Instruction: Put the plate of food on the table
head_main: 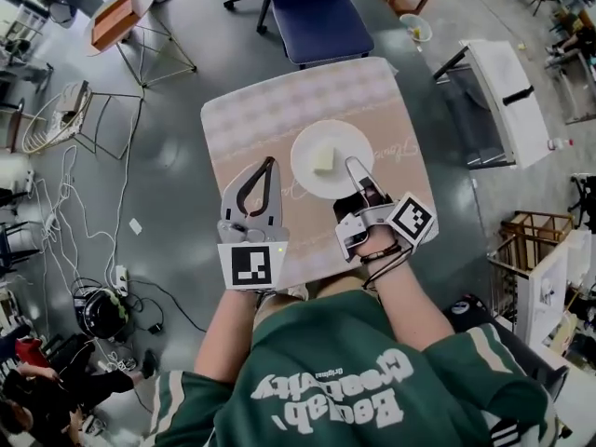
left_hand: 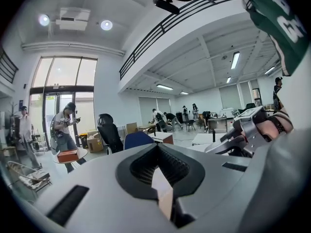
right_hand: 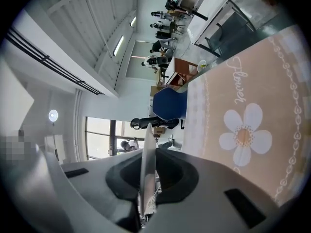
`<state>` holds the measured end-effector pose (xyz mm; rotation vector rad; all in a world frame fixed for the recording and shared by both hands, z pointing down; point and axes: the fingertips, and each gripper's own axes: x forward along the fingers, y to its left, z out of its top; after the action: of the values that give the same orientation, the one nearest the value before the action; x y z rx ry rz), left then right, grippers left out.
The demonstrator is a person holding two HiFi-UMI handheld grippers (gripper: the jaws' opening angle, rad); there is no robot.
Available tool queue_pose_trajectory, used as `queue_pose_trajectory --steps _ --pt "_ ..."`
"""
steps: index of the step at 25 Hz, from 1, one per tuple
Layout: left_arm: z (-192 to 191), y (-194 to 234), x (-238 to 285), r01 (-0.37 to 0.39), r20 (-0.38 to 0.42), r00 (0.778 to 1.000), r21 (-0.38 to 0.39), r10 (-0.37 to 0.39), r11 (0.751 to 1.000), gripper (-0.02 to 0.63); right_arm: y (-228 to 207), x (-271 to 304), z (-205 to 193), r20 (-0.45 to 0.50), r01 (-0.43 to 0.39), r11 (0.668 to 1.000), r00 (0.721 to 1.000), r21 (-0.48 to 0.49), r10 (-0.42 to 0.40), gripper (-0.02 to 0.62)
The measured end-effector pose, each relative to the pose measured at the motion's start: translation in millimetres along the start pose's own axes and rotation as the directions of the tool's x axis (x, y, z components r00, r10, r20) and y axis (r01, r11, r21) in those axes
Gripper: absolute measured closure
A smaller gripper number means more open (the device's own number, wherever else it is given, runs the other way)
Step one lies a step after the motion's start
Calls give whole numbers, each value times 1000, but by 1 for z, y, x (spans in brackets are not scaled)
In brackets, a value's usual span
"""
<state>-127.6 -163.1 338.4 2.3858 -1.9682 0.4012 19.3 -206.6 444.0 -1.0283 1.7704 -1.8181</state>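
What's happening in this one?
A person holds a gripper in each hand over a cloth-covered table. The right gripper is clamped on the rim of a white plate carrying a pale piece of food; whether it has touched down is unclear. The left gripper is shut and empty beside it.

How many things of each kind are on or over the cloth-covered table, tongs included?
plate: 1
piece of food: 1
tongs: 2, the left tongs and the right tongs, which grip the plate's rim
Total: 4
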Motion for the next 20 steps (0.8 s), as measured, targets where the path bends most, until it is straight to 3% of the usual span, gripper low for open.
queue_pose_trajectory --steps 8,20 --pt "-21 11 62 -38 -47 998 -19 37 999 597 -28 61 20 -74 37 999 997 17 -36 565" --pt "-69 10 125 -22 -133 991 -43 17 999 597 -89 110 44 -140 143 990 980 -15 -144 565"
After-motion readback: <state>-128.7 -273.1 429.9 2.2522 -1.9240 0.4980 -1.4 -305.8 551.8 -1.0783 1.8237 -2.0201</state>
